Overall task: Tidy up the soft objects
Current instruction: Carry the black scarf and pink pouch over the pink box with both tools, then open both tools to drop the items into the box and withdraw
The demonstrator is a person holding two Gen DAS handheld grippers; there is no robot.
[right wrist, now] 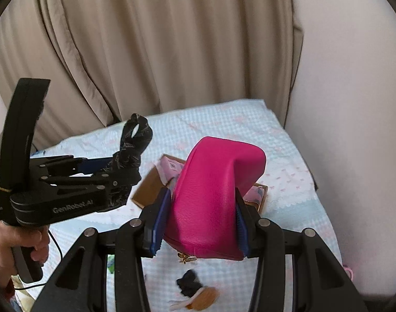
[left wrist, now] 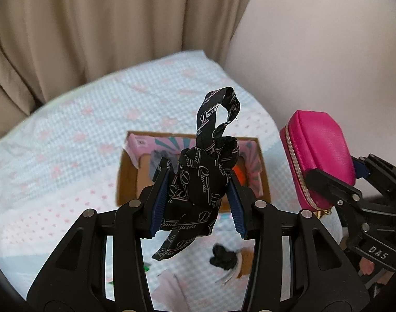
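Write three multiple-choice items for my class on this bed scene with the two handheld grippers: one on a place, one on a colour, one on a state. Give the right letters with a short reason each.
1. Where does the open cardboard box sit?
A. on the bed cover
B. on a shelf
C. on the floor

2. What colour is the zip pouch?
A. green
B. bright pink
C. white

3. How is the black printed ribbon held?
A. lying loose on the bed
B. clamped in the left gripper
C. hanging from the curtain

Key: 1 A, the checked bed cover lies all around it. 2 B, its pink skin shows in the right gripper. 3 B, both pads press on the knotted bundle.
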